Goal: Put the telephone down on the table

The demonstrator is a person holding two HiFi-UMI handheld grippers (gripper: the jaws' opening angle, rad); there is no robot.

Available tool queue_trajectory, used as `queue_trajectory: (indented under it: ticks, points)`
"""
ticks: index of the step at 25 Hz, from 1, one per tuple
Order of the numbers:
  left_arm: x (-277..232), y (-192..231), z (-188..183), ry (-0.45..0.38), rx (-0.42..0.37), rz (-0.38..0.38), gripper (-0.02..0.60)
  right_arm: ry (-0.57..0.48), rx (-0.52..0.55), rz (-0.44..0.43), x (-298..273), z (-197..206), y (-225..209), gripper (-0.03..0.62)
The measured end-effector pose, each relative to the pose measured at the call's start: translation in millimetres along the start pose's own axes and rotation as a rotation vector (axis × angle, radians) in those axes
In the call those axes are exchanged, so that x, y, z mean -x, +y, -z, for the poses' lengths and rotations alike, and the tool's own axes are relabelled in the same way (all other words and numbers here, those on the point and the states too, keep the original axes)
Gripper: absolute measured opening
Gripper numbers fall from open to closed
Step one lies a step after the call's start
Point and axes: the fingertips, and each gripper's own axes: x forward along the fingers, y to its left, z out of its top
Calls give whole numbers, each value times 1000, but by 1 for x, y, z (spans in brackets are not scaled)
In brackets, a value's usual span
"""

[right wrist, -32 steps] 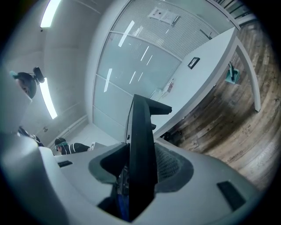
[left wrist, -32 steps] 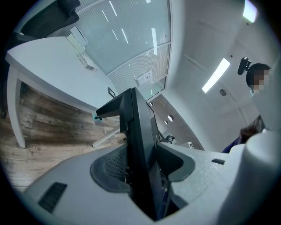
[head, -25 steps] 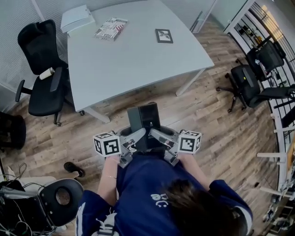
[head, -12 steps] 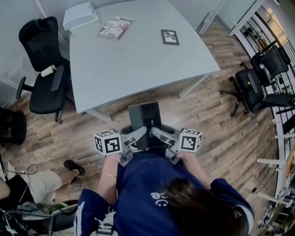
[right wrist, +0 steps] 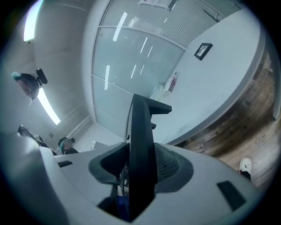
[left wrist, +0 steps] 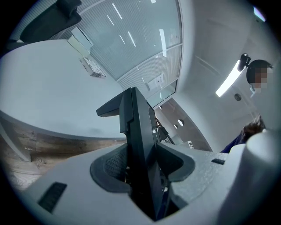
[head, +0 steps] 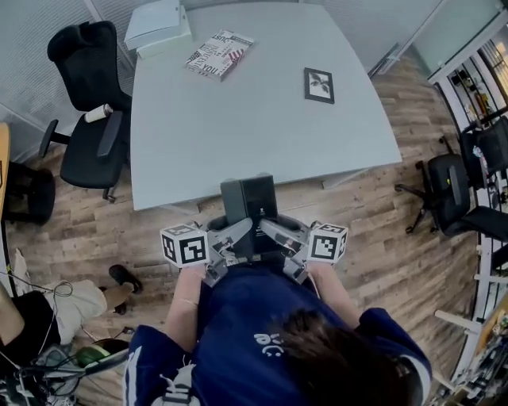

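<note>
Both tongs are clamped on the black telephone [head: 248, 208]. The left gripper [head: 236, 235] has one side and the right gripper [head: 270, 233] the other, pads pressed flat against it. The phone's held upright in the air right at the near edge of the tabletop [head: 262, 143], not resting on it. Over by the far edge there's a magazine [head: 219, 54], with a white box [head: 159, 24] at the far left corner.

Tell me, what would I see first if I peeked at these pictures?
A black telephone stands out in the middle, pinched between the left tool and the right tool, in front of a big pale table. On the table's far side lie a magazine and a small framed picture.
</note>
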Motion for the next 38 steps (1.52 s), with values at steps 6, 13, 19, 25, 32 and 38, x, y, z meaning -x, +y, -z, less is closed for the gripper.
queue_trajectory:
  ticks: [6, 13, 19, 25, 32, 38]
  points:
    - [-45, 15, -44, -5, 5, -28, 198, 21, -17, -20, -8, -57, -30, 202]
    - [-83, 11, -98, -48, -35, -59, 198, 68, 13, -85, -12, -124, -41, 199]
    - [-101, 9, -130, -124, -19, -83, 198, 116, 66, -116, -18, -164, -43, 199]
    - [-103, 15, -150, -120, 6, -93, 198, 92, 33, -111, -29, -181, -45, 198]
    - [-105, 23, -183, -85, 6, -67, 198, 53, 28, -86, -48, -208, -41, 196]
    - [-105, 35, -216, -58, -22, -47, 198, 14, 26, -67, -71, -231, -42, 198]
